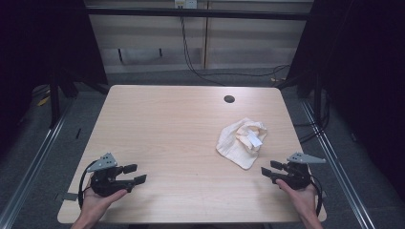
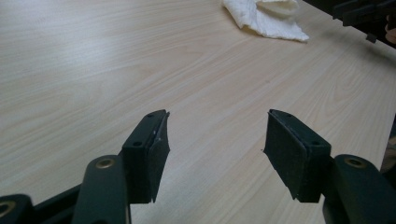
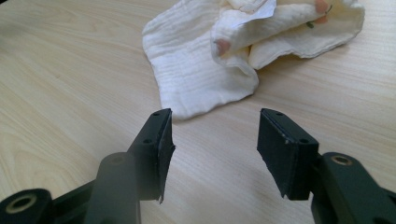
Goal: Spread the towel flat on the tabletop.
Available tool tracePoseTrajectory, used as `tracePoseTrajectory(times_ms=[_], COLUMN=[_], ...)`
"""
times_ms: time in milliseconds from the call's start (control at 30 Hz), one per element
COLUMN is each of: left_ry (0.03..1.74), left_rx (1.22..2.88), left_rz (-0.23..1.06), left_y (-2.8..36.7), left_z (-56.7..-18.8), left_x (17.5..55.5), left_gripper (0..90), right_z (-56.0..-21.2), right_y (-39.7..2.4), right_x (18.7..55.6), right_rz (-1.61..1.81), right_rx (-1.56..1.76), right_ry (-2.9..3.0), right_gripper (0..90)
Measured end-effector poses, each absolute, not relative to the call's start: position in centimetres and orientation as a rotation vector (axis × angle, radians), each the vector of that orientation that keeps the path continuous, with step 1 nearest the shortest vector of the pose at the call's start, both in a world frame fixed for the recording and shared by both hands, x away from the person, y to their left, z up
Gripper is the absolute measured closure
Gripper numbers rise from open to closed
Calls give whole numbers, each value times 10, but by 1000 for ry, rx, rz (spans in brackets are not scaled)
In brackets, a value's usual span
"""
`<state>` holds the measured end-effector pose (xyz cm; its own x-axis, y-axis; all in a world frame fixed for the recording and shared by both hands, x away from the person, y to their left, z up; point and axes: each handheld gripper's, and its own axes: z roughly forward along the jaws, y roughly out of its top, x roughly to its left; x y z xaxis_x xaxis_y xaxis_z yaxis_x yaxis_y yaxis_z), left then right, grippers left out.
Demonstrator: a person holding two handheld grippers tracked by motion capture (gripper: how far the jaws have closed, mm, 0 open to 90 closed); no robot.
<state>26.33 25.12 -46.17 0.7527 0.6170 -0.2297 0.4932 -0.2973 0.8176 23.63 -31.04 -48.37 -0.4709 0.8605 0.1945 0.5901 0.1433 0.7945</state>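
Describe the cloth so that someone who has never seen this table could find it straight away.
On the light wooden table, look at the right half, below the small dark round hole. There lies the crumpled cream-white cloth, just ahead of the right gripper. It is the only soft thing there, with a white label on top.

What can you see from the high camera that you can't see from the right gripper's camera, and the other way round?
The high view alone takes in the whole table, the dark round hole near its far edge, the floor and cables beyond, and the left gripper with both of the person's hands. The right gripper view alone gives a close look at pinkish spots on the cloth and the faces of its own pads. Both views share the crumpled white cloth with its small white tag, the wooden tabletop, and the right gripper, open with nothing between its jaws.
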Motion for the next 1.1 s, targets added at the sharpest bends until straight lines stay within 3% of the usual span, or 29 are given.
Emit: tracePoseTrajectory(times_ms=[100,367,667,800,1100], left_ry=[852,806,788,777,780], left_rx=[1945,2009,2005,2002,2008], left_rz=[99,140,105,95,113], left_y=[249,240,234,231,230], left_z=[-465,-466,-465,-464,-465], left_x=[267,267,267,265,270], left_gripper=[417,463,433,464,453], right_z=[-482,-480,-471,-464,-449], right_y=[-310,-307,-303,-301,-301], right_x=[237,239,241,243,270], right_rz=[1276,1262,1286,1294,1308], right_rx=[1413,1369,1305,1278,1232], right_ry=[2105,2164,2235,2231,2239], right_gripper=[457,455,443,443,424])
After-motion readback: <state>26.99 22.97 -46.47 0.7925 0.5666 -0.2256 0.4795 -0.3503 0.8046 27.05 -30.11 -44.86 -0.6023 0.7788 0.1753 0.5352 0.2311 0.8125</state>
